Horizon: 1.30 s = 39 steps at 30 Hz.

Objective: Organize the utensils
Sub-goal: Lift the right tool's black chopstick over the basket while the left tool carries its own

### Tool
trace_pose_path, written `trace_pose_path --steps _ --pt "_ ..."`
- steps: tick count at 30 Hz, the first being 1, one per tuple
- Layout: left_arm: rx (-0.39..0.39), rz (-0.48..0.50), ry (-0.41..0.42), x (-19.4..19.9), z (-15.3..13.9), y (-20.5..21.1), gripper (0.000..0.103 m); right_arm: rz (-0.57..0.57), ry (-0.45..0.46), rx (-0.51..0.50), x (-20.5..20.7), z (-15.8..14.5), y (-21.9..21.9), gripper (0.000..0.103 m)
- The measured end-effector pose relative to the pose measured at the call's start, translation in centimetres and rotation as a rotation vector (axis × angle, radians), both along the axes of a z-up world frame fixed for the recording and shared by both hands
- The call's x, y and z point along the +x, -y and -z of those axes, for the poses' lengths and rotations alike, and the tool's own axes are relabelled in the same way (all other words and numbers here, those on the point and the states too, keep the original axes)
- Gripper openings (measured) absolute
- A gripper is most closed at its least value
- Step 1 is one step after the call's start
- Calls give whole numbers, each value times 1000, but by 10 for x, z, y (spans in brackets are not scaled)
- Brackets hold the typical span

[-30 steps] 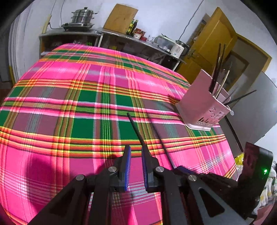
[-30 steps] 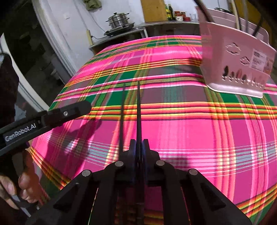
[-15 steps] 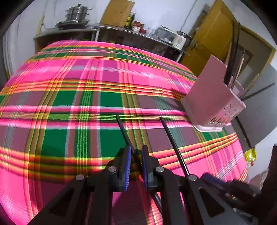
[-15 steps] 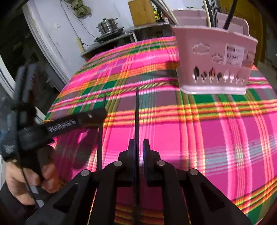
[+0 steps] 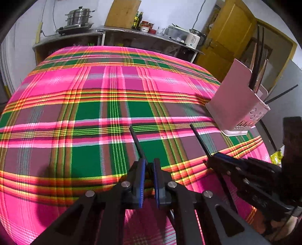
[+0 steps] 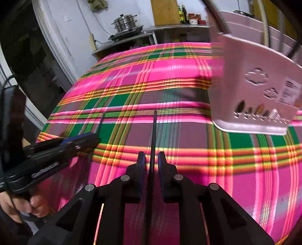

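Observation:
My left gripper (image 5: 149,162) is shut on a black chopstick (image 5: 136,142) that points away over the plaid tablecloth (image 5: 85,113). My right gripper (image 6: 152,156) has a second black chopstick (image 6: 154,132) between its jaws. Those jaws are opening, and a slim gap shows on each side of the stick. A pink utensil basket (image 6: 245,90) stands ahead and to the right of it, with several dark sticks upright inside. From the left wrist view the same basket (image 5: 234,101) sits at the table's right edge, and the right gripper (image 5: 214,158) hovers beside mine.
At the back, a long shelf (image 5: 117,32) carries a steel steamer pot (image 5: 79,17), bottles, a wooden board and a white kettle (image 5: 192,38). A yellow door (image 5: 230,37) is behind the basket. A hand (image 6: 22,205) holds the left gripper (image 6: 90,138) at the left.
The right gripper's jaws have parted from the chopstick they were pinching, and the basket has come nearer in its view. The left gripper has sunk a little, still clamped on its stick.

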State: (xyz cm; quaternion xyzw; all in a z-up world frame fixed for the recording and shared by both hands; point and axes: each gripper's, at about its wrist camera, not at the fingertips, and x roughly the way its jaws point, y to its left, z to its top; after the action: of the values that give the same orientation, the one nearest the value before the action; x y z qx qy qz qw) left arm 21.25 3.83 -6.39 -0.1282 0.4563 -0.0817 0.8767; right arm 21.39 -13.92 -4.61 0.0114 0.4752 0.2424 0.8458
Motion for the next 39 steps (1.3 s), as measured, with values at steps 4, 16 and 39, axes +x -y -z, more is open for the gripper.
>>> trace_pose_path --steps 4,16,39 --pt "-1 -22 -11 2 0 2 9 -17 10 -20 14 1 -9 14" --pt "57 -33 -29 14 -4 17 7 -13 -16 -43 29 0 -16 6" --pt "-33 52 264 -52 -138 16 4 45 213 110 -30 -121 26 5"
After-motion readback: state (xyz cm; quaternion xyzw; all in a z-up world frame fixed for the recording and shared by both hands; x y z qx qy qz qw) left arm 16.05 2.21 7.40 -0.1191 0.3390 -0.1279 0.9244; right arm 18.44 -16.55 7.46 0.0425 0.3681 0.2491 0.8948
